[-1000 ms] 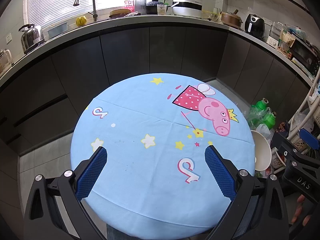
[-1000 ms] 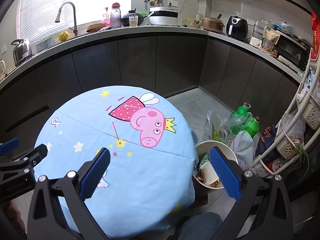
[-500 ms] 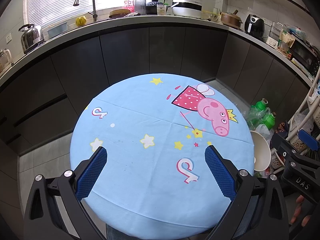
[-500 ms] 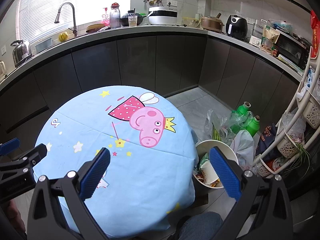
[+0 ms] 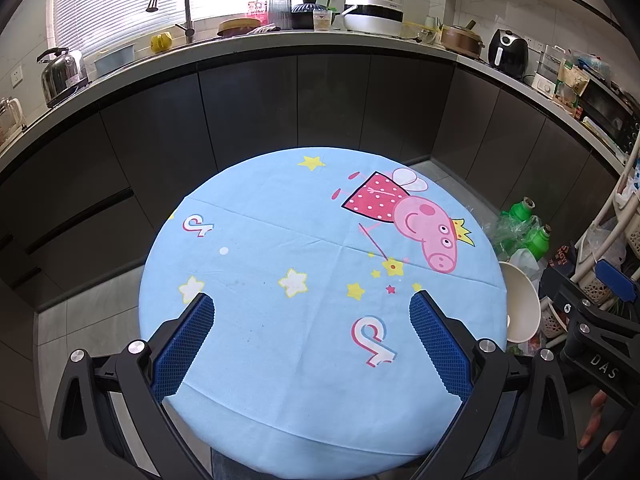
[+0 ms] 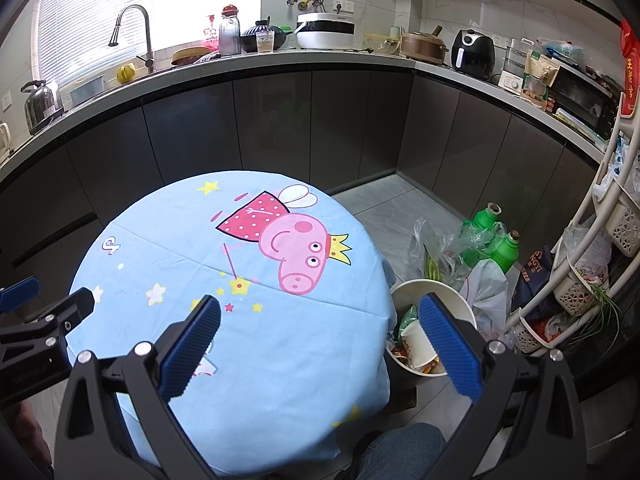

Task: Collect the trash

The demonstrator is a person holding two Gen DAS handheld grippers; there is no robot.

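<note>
A round table with a light blue cartoon-pig cloth fills the middle of both views; nothing lies on the cloth. My left gripper hovers open over the table's near edge, nothing between its blue pads. My right gripper is also open and holds nothing, above the table's right edge. A white round bin stands on the floor right of the table, with a paper cup and wrappers inside. The right gripper's right finger covers part of the bin.
Green bottles in clear plastic bags sit on the floor behind the bin. A white basket rack stands at the right. A dark cabinet run with a cluttered counter curves behind the table. A person's knee is below.
</note>
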